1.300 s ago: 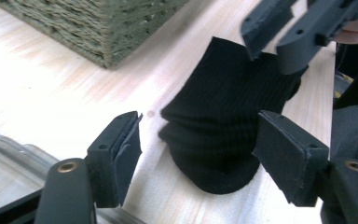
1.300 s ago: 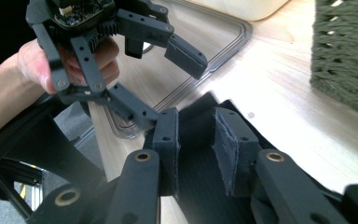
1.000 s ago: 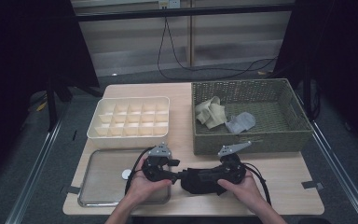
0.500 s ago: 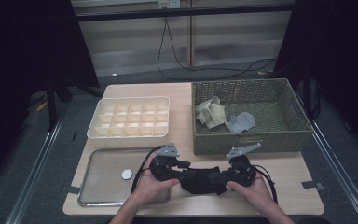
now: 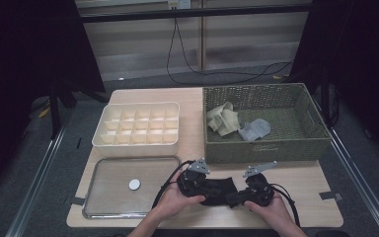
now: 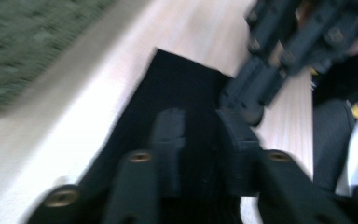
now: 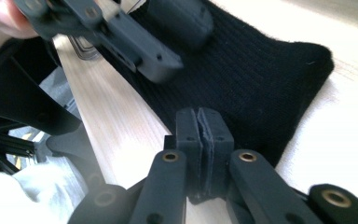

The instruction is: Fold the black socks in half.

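A black knitted cloth (image 5: 220,191) lies flat on the wooden table near its front edge, between the two hands. My left gripper (image 5: 208,189) comes at it from the left. In the left gripper view, the left gripper (image 6: 203,140) has its jaws apart and astride the cloth (image 6: 182,93). My right gripper (image 5: 238,196) comes from the right. In the right gripper view, the right gripper (image 7: 199,127) has its pads pressed together at the near edge of the cloth (image 7: 261,79), and no fabric shows between them. Each gripper view shows the other gripper resting on the cloth.
A cream compartment box (image 5: 135,124) stands at the back left. A green wicker basket (image 5: 286,148) at the back right holds a beige cloth (image 5: 222,118) and a grey one (image 5: 254,130). A metal tray (image 5: 103,202) at the front left holds a small white disc (image 5: 134,184).
Both hands, the grippers and the black cloth have shifted to the right and slightly toward the table's front edge.
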Available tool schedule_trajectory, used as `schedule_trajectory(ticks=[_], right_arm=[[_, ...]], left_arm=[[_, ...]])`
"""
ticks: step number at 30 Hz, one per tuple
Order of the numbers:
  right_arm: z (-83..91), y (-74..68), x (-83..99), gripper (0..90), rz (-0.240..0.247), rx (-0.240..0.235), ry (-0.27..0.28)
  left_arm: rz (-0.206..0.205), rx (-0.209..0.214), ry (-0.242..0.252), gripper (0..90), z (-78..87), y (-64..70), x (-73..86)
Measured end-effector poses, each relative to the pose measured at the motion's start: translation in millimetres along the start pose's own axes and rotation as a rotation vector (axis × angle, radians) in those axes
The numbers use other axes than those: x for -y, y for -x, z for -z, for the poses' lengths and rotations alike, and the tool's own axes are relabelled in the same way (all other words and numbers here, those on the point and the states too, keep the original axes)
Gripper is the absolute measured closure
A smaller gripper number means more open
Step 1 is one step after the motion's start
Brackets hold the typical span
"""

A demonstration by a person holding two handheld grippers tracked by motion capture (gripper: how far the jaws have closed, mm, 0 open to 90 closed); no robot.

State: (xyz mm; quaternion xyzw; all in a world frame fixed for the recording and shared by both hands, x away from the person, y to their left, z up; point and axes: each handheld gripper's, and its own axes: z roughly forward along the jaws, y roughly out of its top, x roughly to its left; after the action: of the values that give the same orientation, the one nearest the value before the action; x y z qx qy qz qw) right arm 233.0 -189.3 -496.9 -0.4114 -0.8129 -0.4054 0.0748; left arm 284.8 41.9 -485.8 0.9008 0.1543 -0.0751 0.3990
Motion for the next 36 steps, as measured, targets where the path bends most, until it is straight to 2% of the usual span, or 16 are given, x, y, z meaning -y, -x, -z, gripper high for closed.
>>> schedule_trajectory(ticks=[3, 5, 6, 7, 10, 13, 17, 22, 26, 29, 32, 36], right_arm=[[-0.3, -0.9, 0.3, 89.3, 0.012, 0.017, 0.005], [0.1, -2.1, 0.1, 89.4, 0.022, 0.033, 0.005], [0.5, -1.8, 0.0, 89.4, 0.023, 0.038, 0.005], [0.9, -1.1, -0.3, 89.3, 0.024, 0.039, 0.006], [2.8, 2.5, -0.9, 88.2, 0.019, 0.047, 0.014], [6.2, 4.5, -1.4, 83.9, 0.010, 0.059, 0.029], [12.8, 4.3, -0.2, 76.4, 0.005, 0.072, 0.058], [22.2, 7.4, 0.8, 71.3, -0.009, 0.095, 0.100], [21.0, 13.8, 2.3, 64.1, -0.033, 0.121, 0.077], [18.2, 16.8, 2.3, 62.1, -0.063, 0.118, 0.065], [16.0, 18.5, 1.7, 61.9, -0.064, 0.115, 0.056], [10.8, 16.5, 2.6, 62.8, -0.055, 0.114, 0.042]], left_arm=[[0.021, -0.005, 0.019, 72.5, -5.1, -2.1, 4.9], [0.002, -0.011, 0.000, 70.7, -4.3, -1.7, 4.1], [0.001, -0.010, 0.013, 70.0, -6.3, -0.6, 4.7], [-0.012, -0.020, -0.003, 69.9, -6.5, 0.0, 4.3], [-0.022, -0.026, -0.002, 70.0, -8.2, 2.0, 4.7], [-0.031, -0.031, 0.005, 70.4, -9.2, 2.7, 5.4], [-0.006, -0.025, 0.021, 70.5, -10.0, 2.9, 6.3], [-0.015, -0.033, 0.017, 71.3, -10.1, 2.8, 6.3], [-0.010, -0.038, 0.009, 72.8, -9.4, 2.5, 5.9], [-0.009, -0.039, 0.010, 73.7, -9.5, 1.9, 5.8], [-0.015, -0.036, -0.003, 74.6, -8.7, 0.9, 5.4], [-0.010, -0.034, 0.008, 75.4, -9.2, 0.6, 5.9]])
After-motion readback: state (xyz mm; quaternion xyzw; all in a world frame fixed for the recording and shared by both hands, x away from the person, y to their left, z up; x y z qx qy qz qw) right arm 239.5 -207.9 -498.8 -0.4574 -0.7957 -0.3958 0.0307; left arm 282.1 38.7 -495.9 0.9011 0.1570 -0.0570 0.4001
